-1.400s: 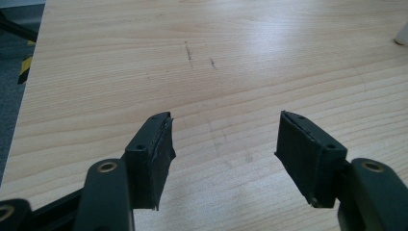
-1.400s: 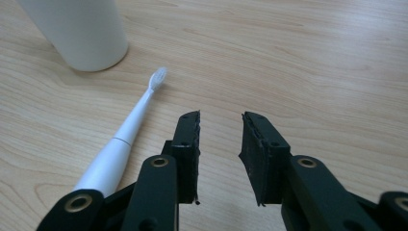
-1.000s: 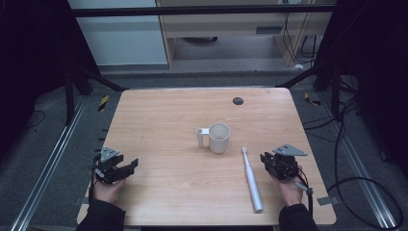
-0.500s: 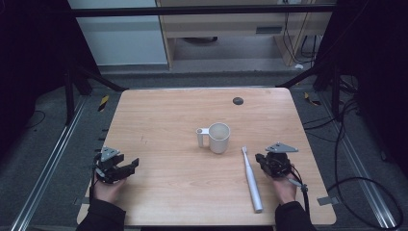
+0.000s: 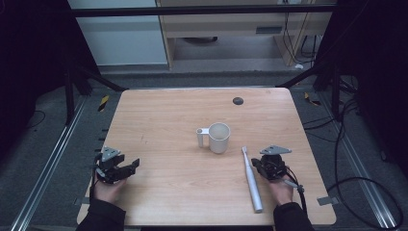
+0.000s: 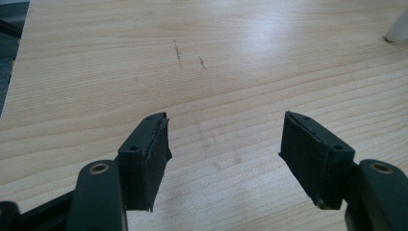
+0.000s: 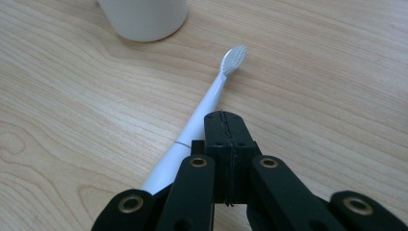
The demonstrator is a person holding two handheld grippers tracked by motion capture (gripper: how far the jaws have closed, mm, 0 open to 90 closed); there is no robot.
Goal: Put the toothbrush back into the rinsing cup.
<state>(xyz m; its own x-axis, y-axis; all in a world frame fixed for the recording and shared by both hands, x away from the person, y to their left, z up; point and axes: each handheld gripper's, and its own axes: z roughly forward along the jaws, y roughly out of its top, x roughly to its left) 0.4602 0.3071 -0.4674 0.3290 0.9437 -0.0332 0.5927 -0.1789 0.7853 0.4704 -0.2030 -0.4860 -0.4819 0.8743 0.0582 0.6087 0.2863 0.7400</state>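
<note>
A white mug (image 5: pixel 219 138) with its handle to the left stands in the middle of the wooden table (image 5: pixel 168 120). Right of it a white electric toothbrush (image 5: pixel 251 179) lies flat, its head toward the mug. My right gripper (image 5: pixel 257 164) sits just right of the brush, shut with nothing between its jaws, having just closed. In the right gripper view its closed tips (image 7: pixel 225 118) hover beside the toothbrush neck (image 7: pixel 207 103), with the mug's base (image 7: pixel 144 17) ahead. My left gripper (image 5: pixel 133 165) rests near the table's front left, open; its jaws have just been opening wider over bare wood (image 6: pixel 223 137).
A small dark round spot (image 5: pixel 237 100) marks the table's far side. Metal rails and cables lie on the floor around the table. A sliver of the mug (image 6: pixel 399 29) shows at the upper right of the left gripper view.
My right gripper has shifted a little left toward the toothbrush and its jaws have closed. The left gripper has stayed in place.
</note>
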